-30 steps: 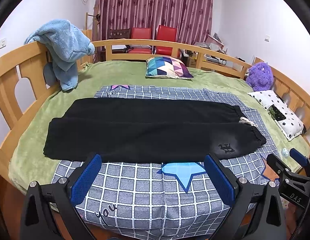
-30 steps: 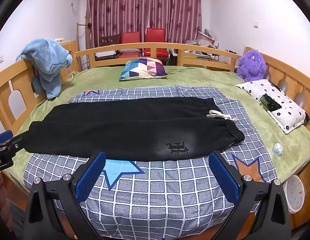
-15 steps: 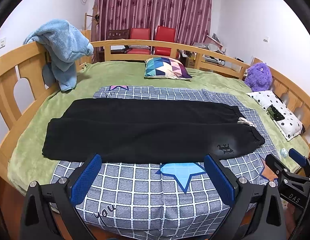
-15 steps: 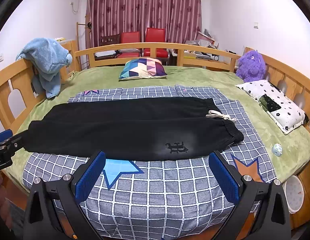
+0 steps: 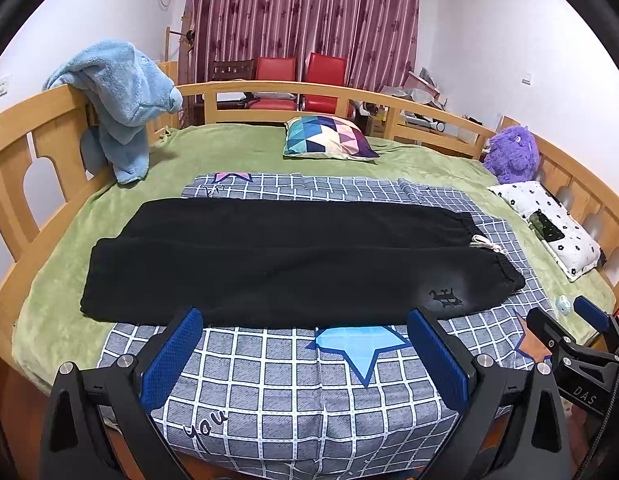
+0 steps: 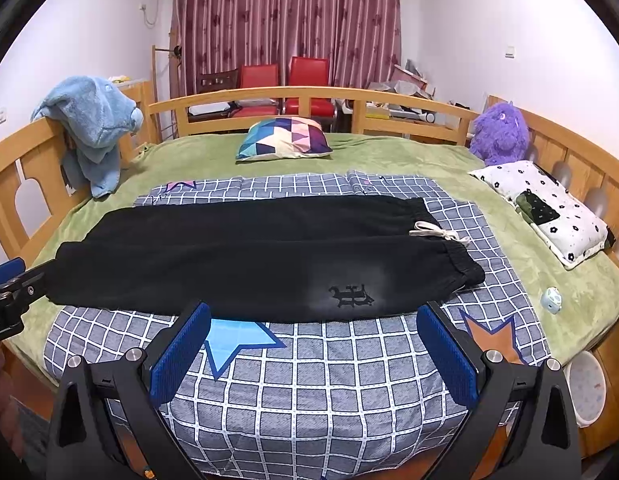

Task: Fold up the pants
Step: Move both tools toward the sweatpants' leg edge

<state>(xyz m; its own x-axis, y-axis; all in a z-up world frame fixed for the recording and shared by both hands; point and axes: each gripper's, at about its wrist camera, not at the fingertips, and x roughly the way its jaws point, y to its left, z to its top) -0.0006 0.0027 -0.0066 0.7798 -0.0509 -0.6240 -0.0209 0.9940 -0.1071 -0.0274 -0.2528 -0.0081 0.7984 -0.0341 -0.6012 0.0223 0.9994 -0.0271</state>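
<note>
Black pants lie flat across the checked blanket, folded lengthwise, waistband with white drawstring at the right, cuffs at the left. They also show in the right wrist view. My left gripper is open and empty, just short of the pants' near edge. My right gripper is open and empty, near the embroidered logo. Each gripper shows at the edge of the other's view: the right one, the left one.
Wooden bed rails surround the green bedspread. A blue plush robe hangs on the left rail. A colourful pillow, a purple plush toy, a flowered pillow and a small blue toy lie around.
Both grippers have drifted slightly closer to the pants' near edge. The pants have not moved and both grippers stay open.
</note>
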